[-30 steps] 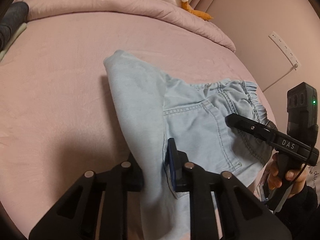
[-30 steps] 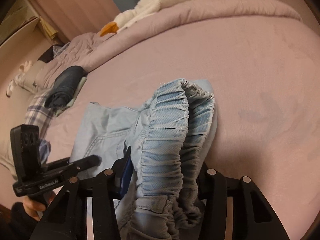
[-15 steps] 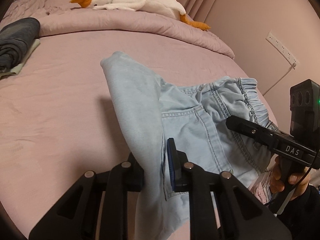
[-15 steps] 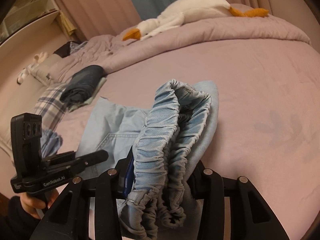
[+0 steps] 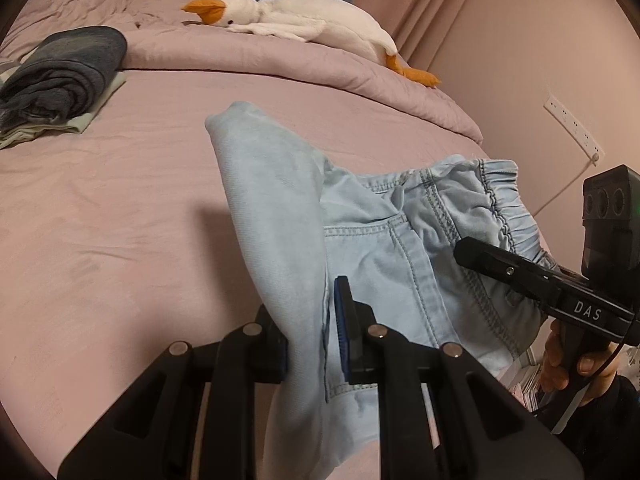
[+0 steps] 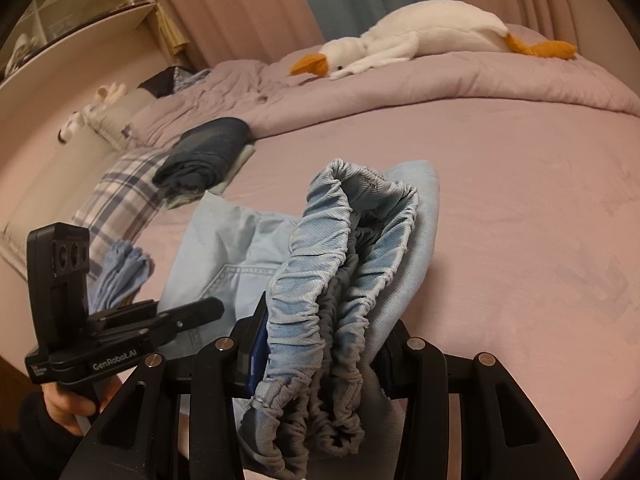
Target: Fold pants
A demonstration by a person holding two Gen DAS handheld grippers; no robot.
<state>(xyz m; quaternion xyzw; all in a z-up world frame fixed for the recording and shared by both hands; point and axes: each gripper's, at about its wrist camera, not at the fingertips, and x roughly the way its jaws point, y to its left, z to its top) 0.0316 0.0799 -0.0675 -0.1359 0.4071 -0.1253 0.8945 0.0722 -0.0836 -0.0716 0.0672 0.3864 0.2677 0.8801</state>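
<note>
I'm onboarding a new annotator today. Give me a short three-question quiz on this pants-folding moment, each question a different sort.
1. True or false: the left gripper is shut on a leg of the light blue pants.
2. Which part of the pants does the right gripper clamp? A) a hem B) the bunched elastic waistband C) a back pocket
3. Fill in: the white toy lying on the rolled duvet is a plush ____.

Key: 1 true; 2 B; 3 goose.
</note>
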